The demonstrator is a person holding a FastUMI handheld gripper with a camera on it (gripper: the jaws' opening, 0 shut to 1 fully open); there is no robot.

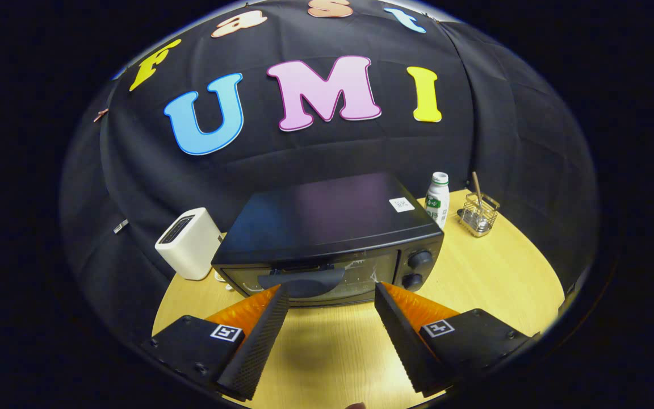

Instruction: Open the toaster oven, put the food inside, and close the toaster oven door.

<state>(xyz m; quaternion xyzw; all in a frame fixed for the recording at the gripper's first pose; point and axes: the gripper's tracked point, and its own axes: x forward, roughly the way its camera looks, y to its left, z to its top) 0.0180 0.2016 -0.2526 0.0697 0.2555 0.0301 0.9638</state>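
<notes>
Wooden table under all. Centred at the far side, black toaster oven, door closed. Just short of its handle, gripper spread apart, empty. Left, white toaster; right, bottle, wire basket.

— How is the gripper held?
— It is held level, pointed forward, with the two fingers spread wide apart.
— Is anything clamped between them?
— Nothing is gripped; the gap is left open.
</notes>
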